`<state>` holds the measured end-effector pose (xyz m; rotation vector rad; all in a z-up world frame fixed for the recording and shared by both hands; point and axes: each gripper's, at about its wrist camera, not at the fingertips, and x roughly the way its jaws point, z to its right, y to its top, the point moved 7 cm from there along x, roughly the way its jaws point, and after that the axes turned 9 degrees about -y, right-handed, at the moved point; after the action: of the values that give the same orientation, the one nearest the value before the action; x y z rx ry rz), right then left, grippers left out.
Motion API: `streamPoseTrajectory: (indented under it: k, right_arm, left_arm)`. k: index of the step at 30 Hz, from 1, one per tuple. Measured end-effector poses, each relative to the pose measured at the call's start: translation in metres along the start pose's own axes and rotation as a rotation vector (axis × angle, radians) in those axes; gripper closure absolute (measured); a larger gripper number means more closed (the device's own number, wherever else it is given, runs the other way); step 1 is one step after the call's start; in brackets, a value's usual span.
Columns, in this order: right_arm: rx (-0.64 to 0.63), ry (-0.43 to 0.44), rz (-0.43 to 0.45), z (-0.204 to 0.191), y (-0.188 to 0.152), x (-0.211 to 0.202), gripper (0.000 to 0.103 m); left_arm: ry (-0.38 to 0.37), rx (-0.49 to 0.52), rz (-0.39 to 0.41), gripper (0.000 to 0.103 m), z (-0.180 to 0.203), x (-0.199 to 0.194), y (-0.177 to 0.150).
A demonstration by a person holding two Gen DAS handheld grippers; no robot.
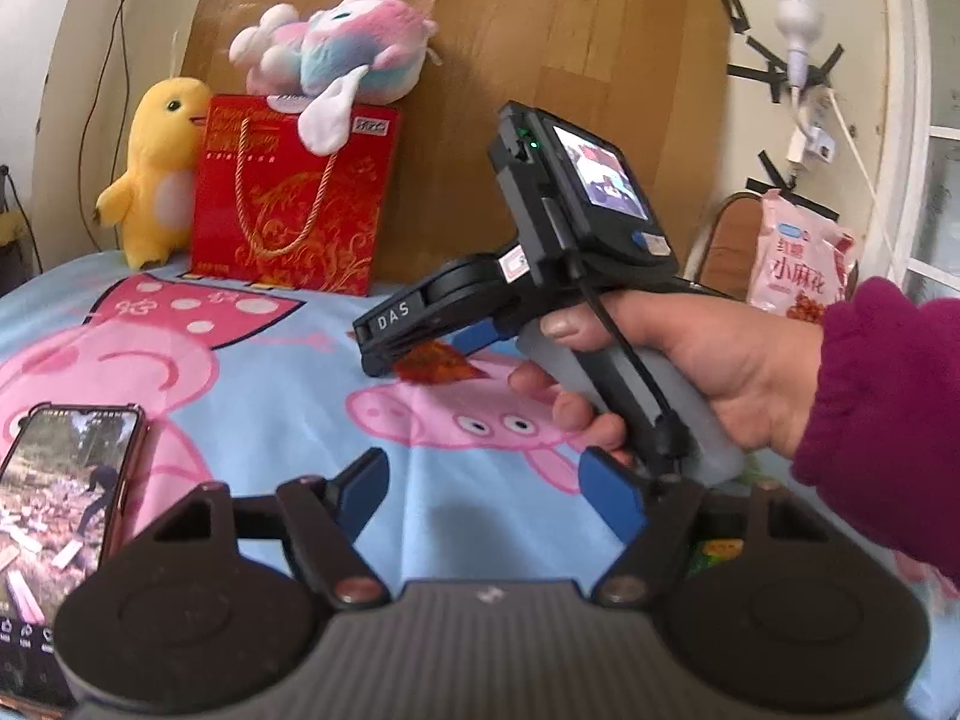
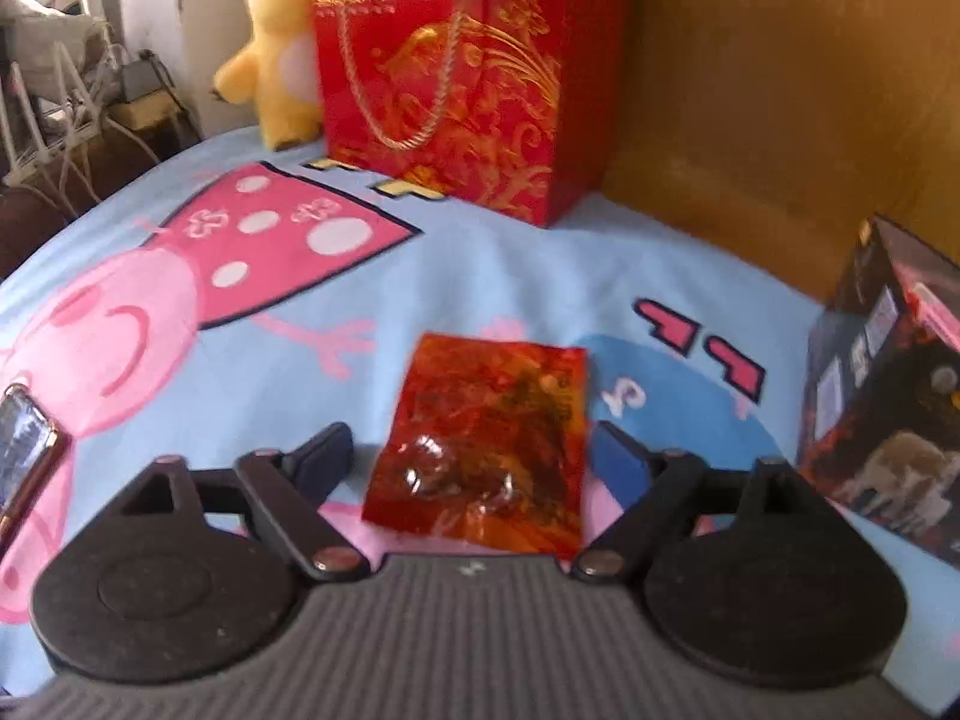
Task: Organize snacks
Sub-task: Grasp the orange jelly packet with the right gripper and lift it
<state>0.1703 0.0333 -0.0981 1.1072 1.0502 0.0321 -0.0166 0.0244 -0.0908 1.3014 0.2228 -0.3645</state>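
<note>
Cartoon blanket (image 2: 492, 276); snack packet (image 2: 486, 450) between parted right tongs (image 2: 474, 456).

A small packet (image 2: 486, 450) of translucent orange-red film with dark contents lies flat on the blue cartoon cloth (image 2: 492, 276), glossy, its long side running away from the camera. It sits between the right gripper's fingers (image 2: 624, 462), apart from both. A larger pink snack bag (image 1: 798, 258) with red print stands upright at the right, off the cloth.

claw (image 1: 492, 489): black, blue pads | sleeve (image 1: 888, 420): magenta knit
</note>
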Motion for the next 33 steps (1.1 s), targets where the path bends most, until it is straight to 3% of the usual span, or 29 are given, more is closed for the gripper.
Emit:
streamPoseTrajectory:
  k: [11,20,23,27,33]
  right_arm:
    - [-0.022,0.061,-0.034,0.025,-0.029,-0.040,0.029]
    - [0.127,0.116,-0.051,0.056,-0.072,-0.098,0.043]
    - [0.089,0.153,-0.011,0.041,-0.086,-0.120,0.043]
    - [-0.088,0.078,0.101,0.009,-0.104,-0.146,0.043]
    - [-0.114,0.102,0.182,-0.005,-0.124,-0.169,0.043]
  left_arm:
    - [-0.030,-0.052,0.018,0.026,-0.008,-0.003,0.001]
    - [-0.025,-0.090,-0.024,0.021,-0.013,0.003,0.001]
    - [-0.026,-0.111,-0.041,0.020,-0.015,0.006,0.000]
    - [-0.057,-0.138,-0.067,0.015,-0.017,0.009,-0.001]
    - [-0.154,-0.228,-0.103,0.006,-0.015,0.010,-0.009]
